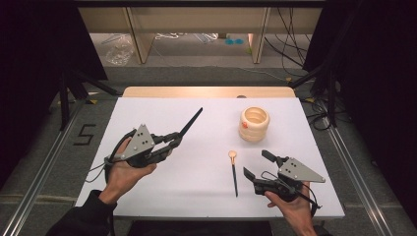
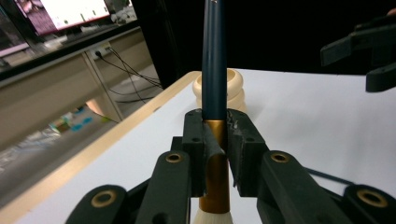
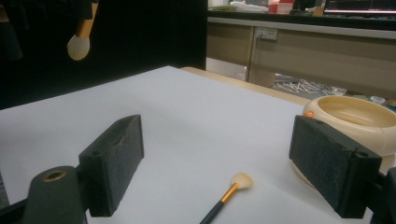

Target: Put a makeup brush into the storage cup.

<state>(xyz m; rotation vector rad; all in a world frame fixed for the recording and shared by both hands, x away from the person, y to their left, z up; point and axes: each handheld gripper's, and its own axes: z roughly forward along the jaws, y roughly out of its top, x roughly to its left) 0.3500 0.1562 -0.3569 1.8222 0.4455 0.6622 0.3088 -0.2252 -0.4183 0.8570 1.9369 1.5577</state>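
My left gripper (image 1: 174,140) is shut on a large brush (image 1: 191,122) with a dark blue handle, held above the left half of the white table. In the left gripper view the pads (image 2: 243,140) clamp its gold ferrule (image 2: 215,135), the handle points away and the white bristles (image 2: 214,217) show below. A cream ribbed cup (image 1: 254,124) stands upright at the back right. A small brush (image 1: 234,173) with a pale head lies on the table in front of the cup. My right gripper (image 1: 256,163) stands open just right of that small brush (image 3: 228,194), nothing between its pads (image 3: 113,163).
The white table top (image 1: 196,191) ends at a wooden strip (image 1: 206,92) along the far edge. Dark stands and cables flank the table on both sides. In the right gripper view the cup (image 3: 355,114) sits close behind the right pad.
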